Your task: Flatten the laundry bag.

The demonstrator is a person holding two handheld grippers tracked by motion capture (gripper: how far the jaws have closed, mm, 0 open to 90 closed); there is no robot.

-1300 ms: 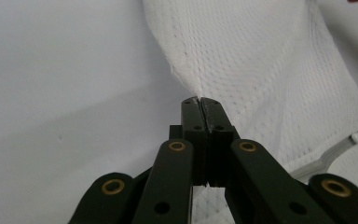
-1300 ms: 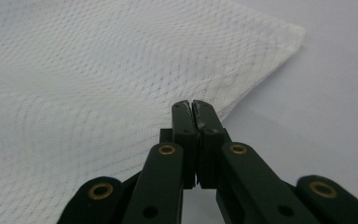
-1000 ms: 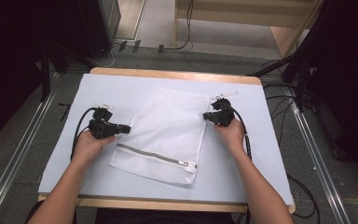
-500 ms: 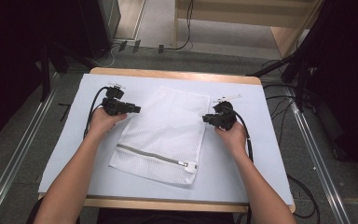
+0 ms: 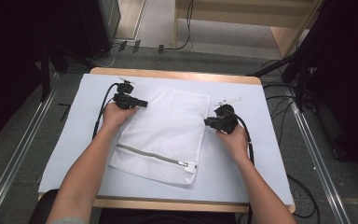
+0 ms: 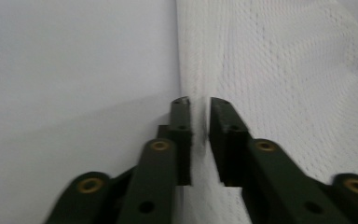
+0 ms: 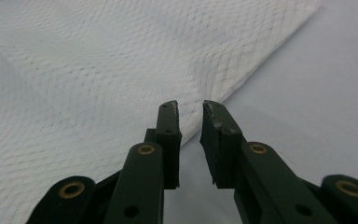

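One mesh bag [image 5: 163, 133], two claws, slightly parted

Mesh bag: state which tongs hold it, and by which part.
Neither holds it. The left tongs and right tongs each stand open over a side edge of the mesh bag, a gap showing between the jaws.

Seen along the left gripper [image 6: 199, 103], two black jaws rise from the bottom edge, each linkage arm carrying brass-coloured pivot pins; the jaws stand slightly parted, a narrow gap between their tips; the edge of a white mesh bag [image 6: 284, 70] runs up through that gap, though whether the jaws touch the fabric cannot be told; the mesh spreads to the right of the jaws, its knit pattern sharp near the tips and soft with gentle folds farther off; left of the jaws lies a plain pale table surface [image 6: 74, 60], shadowed near the left jaw.
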